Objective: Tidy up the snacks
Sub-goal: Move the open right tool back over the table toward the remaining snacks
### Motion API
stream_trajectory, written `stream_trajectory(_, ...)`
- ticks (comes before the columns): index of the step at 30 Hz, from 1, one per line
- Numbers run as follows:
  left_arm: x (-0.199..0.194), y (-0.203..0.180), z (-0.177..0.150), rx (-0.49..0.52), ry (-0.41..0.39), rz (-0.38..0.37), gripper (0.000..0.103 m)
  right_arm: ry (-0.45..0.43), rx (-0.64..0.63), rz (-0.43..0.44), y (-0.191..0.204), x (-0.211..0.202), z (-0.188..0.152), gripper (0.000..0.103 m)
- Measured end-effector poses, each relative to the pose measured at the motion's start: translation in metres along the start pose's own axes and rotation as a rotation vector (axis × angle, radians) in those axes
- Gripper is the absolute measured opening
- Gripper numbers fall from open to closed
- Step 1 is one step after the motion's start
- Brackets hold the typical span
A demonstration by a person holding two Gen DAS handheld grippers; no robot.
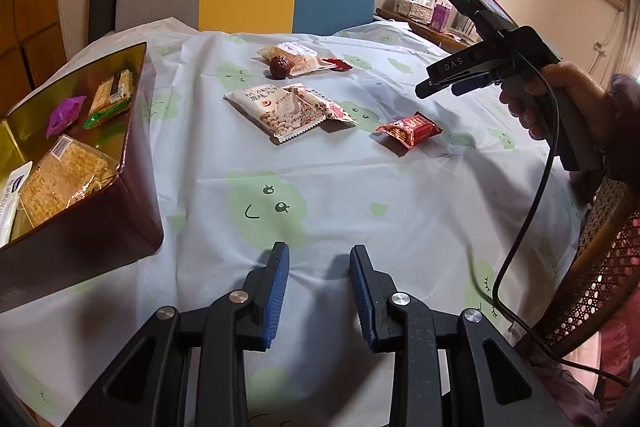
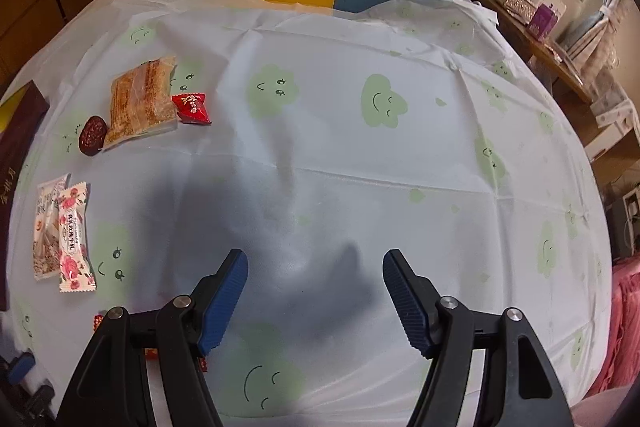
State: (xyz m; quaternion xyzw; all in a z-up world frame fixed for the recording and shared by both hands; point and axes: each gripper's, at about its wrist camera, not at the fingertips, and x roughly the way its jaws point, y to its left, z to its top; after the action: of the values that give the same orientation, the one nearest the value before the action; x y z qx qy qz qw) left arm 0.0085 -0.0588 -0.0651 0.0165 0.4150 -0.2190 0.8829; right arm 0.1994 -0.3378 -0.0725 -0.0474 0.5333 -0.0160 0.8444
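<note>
Snacks in crinkly plastic wrappers lie scattered on the pale tablecloth (image 1: 360, 195): a white peanut packet (image 1: 276, 111), a red candy (image 1: 408, 130), a clear-wrapped pastry (image 2: 142, 101) and a dried date (image 2: 92, 135). They look light, slippery and crushable, best pinched by a sealed edge. Others already sit in the gold-lined tin box (image 1: 132, 155) at left. Left gripper (image 1: 319, 259) hovers with blue ribbed pads slightly apart, holding nothing. Right gripper (image 2: 315, 267) gapes wide, also empty
</note>
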Motion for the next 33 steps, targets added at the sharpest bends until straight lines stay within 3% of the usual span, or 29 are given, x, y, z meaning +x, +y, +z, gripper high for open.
stream_trajectory(8,-0.001,-0.001,-0.002,0.014,-0.011,0.000,0.032,-0.002,0.123,0.191,-0.003,-0.002,0.010,0.071)
stream_trajectory(13,-0.001,0.000,-0.003,0.015,-0.014,-0.003,0.032,-0.005,0.076,0.237,0.021,0.002,0.019,0.071)
stream_trajectory(19,-0.001,-0.001,-0.003,0.026,-0.016,-0.002,0.033,-0.036,0.030,0.257,0.046,0.001,0.034,0.071)
stream_trajectory(26,-0.001,0.000,-0.003,0.026,-0.021,-0.013,0.033,-0.103,-0.004,0.240,0.087,0.003,0.075,0.071)
stream_trajectory(33,-0.002,0.002,-0.004,0.017,-0.018,-0.032,0.033,-0.054,0.010,0.235,0.117,0.030,0.114,0.071)
